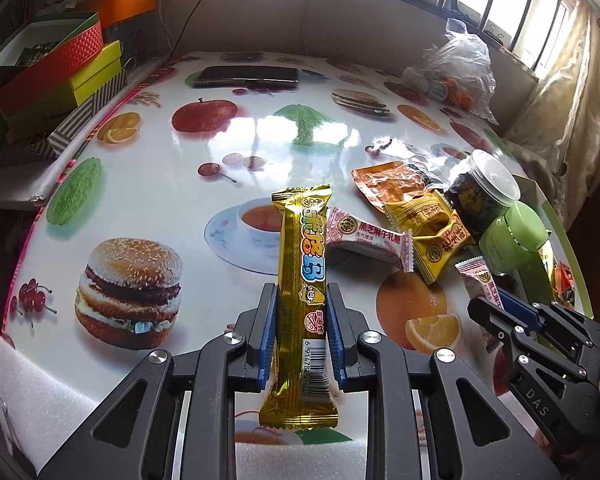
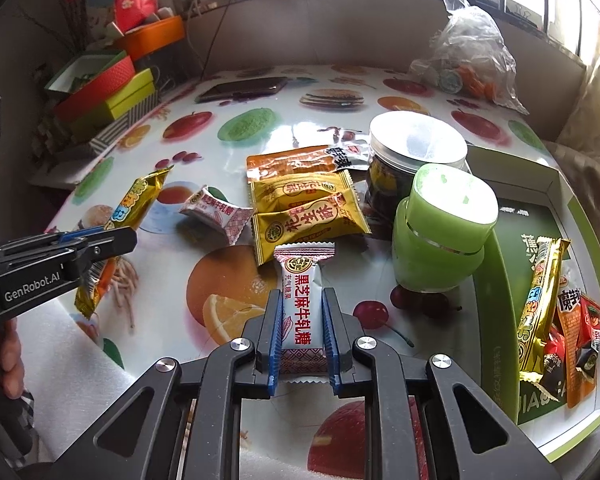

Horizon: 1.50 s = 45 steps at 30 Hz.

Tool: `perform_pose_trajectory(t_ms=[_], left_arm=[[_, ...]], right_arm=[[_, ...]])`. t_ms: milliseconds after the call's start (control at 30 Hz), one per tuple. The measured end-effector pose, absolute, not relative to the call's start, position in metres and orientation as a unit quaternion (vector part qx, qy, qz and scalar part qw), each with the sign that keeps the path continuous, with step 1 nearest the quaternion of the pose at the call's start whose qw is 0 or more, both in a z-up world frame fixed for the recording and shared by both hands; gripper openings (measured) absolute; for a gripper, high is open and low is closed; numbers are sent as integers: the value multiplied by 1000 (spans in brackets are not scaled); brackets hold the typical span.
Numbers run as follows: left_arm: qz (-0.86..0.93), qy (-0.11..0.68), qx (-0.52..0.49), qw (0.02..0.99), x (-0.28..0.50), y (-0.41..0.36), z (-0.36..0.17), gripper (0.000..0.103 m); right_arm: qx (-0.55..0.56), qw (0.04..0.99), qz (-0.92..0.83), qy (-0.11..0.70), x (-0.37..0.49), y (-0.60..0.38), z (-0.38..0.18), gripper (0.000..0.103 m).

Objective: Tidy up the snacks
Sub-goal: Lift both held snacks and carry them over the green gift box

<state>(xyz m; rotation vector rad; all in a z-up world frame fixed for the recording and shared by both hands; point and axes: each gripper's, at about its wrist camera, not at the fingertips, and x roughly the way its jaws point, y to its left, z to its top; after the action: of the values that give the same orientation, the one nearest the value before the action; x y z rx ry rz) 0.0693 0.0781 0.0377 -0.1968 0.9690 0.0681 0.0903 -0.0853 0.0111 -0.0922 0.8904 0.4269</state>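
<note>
A table (image 1: 152,200) with a glossy cloth printed with fruit, burgers and a teacup fills both views. At its right edge sits a green-rimmed box (image 2: 500,264) that already holds a gold bar and some red and orange packets (image 2: 576,344). Just left of the box stand a green jar (image 2: 440,240) and, behind it, a clear-lidded jar (image 2: 412,156) with dark contents. A clear plastic bag (image 2: 472,52) lies at the far right of the table, and a phone (image 1: 246,76) at the far edge.

Loose on the cloth, left of the jars, lie an orange packet (image 2: 288,164), two yellow packets (image 2: 304,208) overlapping each other, and a small white and red candy (image 2: 216,212).

The left gripper (image 1: 302,312) pinches a long gold snack bar (image 1: 300,280) across its lower half, holding it above the table. The right gripper (image 2: 300,320) is pressed onto a white nougat candy (image 2: 300,304) with red lettering, lifted in front of the yellow packets.
</note>
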Motion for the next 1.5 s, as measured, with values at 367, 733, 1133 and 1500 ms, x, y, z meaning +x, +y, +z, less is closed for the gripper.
perform_pose_trajectory(t_ms=[367,733,1133,1500], left_arm=[[11,442,-84,893,71,64,63,24],[-25,420,-76,904,79,39,91,24],[-66,401,-73,911,96,7,114,24],[-103,391,-66,912,107,-27,128,24]], right_arm=[[-34,891,203,404,84,-94,34,17],[-19,906,194,375,76,-111,60,17],[0,923,164,349,74,-144,87,17],[19,934,131,332,70,-178,101,17]])
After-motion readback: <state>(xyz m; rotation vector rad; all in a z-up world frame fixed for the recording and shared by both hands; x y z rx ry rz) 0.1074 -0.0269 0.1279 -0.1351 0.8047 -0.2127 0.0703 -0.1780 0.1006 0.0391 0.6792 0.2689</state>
